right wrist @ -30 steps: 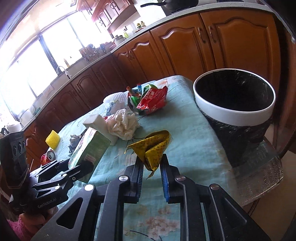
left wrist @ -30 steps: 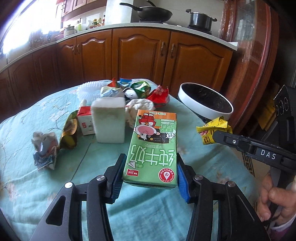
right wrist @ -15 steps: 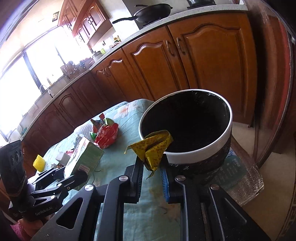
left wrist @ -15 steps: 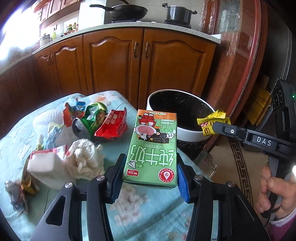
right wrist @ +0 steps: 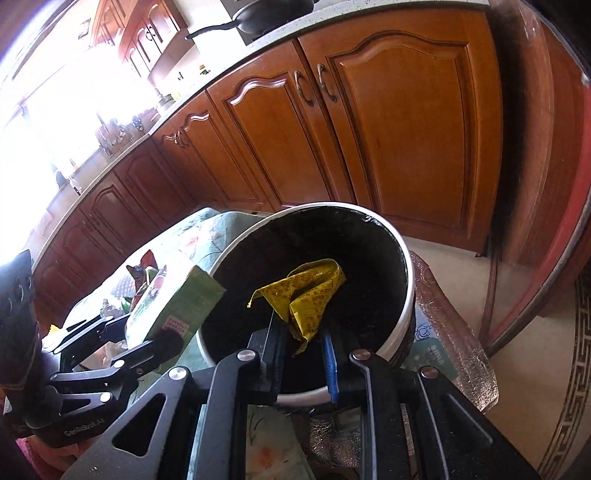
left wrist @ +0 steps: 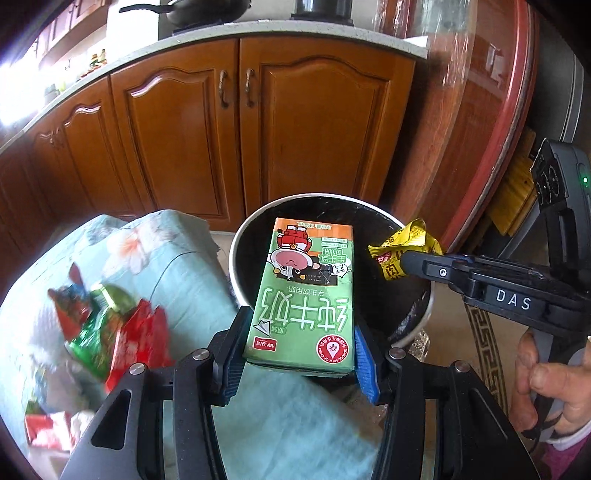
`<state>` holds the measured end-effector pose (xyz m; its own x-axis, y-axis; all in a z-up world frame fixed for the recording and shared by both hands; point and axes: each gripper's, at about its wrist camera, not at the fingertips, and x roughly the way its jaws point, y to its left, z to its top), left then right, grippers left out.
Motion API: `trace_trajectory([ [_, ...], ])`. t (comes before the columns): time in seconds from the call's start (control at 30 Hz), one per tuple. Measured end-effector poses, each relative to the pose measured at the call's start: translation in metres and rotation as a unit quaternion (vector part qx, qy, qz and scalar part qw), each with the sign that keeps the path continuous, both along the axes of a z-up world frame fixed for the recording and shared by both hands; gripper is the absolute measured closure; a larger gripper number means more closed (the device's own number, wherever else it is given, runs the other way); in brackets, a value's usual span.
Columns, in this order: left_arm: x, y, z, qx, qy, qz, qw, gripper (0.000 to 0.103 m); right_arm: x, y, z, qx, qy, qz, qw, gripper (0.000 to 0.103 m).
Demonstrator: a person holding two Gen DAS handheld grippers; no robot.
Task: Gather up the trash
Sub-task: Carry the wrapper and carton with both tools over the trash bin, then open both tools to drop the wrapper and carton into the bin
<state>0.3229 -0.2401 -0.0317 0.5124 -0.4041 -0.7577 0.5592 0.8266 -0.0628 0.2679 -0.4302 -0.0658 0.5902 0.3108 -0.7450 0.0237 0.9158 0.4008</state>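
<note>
Milk carton [left wrist: 306, 295] sits tight in my left gripper [left wrist: 301, 350], with the blue pads [left wrist: 364, 363] pressing on both of its sides. I hold it out over the bin [left wrist: 236, 258], so its far end hangs above the black inside. The carton is green with an orange top end and a cartoon face on it. In the right camera I see the same carton [right wrist: 173, 299] from the side, just at the bin's white rim [right wrist: 404, 295]. My right gripper [right wrist: 303, 343] is pinched shut on a yellow wrapper [right wrist: 306, 295]. The wrapper is crumpled and sticks up from the fingers, right over the open mouth of the bin. From the left camera the wrapper [left wrist: 402, 247] shows at the tip of the right gripper [left wrist: 410, 262], above the right side of the bin. A hand [left wrist: 546, 391] grips that tool's handle at the lower right. The bin has a black bag inside and stands just beside the table [left wrist: 177, 266], which has a light blue cloth with flowers. More trash lies on the cloth to the left: a red wrapper [left wrist: 136, 339] and a green one [left wrist: 99, 325], touching each other in a small heap. They look blurry, so I cannot tell more about them. Brown wooden cupboards [right wrist: 388, 122] stand behind the bin, with a dark pan [right wrist: 273, 14] on the counter above.
</note>
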Motion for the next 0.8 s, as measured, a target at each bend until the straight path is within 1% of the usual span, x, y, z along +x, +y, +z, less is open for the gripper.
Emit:
trace_trajectory([
  [0.1,0.016,-0.015,-0.008,0.019,0.001,-0.005,0.9998,0.054,0.014,-0.008,-0.007,0.001,0.015,0.003,1.000,0.084],
  [0.2,0.029,-0.028,-0.015,0.026,0.009,-0.006,0.9996,0.054,0.025,-0.012,-0.014,-0.001,0.027,0.006,1.000,0.084],
  [0.27,0.036,-0.032,-0.020,0.029,0.015,-0.002,0.9995,0.053,0.030,-0.014,-0.018,0.001,0.033,0.008,0.999,0.081],
  [0.3,0.039,-0.034,-0.022,0.030,0.017,0.000,0.9994,0.051,0.031,-0.015,-0.021,0.000,0.037,0.008,0.999,0.080],
  [0.33,0.042,-0.036,-0.024,0.033,0.018,0.002,0.9993,0.049,0.033,-0.017,-0.022,0.000,0.039,0.009,0.999,0.076],
  [0.37,0.040,-0.036,-0.023,0.033,0.017,0.004,0.9993,0.045,0.033,-0.018,-0.024,0.002,0.041,0.008,0.999,0.067],
  [0.4,0.040,-0.037,-0.022,0.033,0.013,0.005,0.9994,0.042,0.033,-0.020,-0.025,0.006,0.041,0.005,0.999,0.062],
  [0.43,0.038,-0.038,-0.021,0.033,0.009,0.006,0.9994,0.041,0.032,-0.022,-0.026,0.010,0.039,0.002,0.999,0.055],
  [0.53,0.028,-0.033,-0.017,0.025,0.001,0.011,0.9996,0.039,0.026,-0.026,-0.024,0.025,0.029,-0.005,0.999,0.053],
  [0.6,0.019,-0.028,-0.013,0.012,0.000,0.015,0.9998,0.037,0.020,-0.027,-0.021,0.034,0.020,-0.012,0.999,0.048],
  [0.67,0.005,-0.018,-0.009,-0.003,-0.003,0.020,0.9998,0.034,0.014,-0.028,-0.019,0.044,0.013,-0.016,0.999,0.039],
  [0.77,-0.019,0.000,-0.008,-0.025,-0.012,0.030,0.9992,0.030,0.004,-0.025,-0.013,0.053,0.000,-0.021,0.998,0.030],
  [0.8,-0.028,0.006,-0.009,-0.032,-0.012,0.032,0.9989,0.029,0.000,-0.023,-0.011,0.056,-0.004,-0.024,0.998,0.028],
])
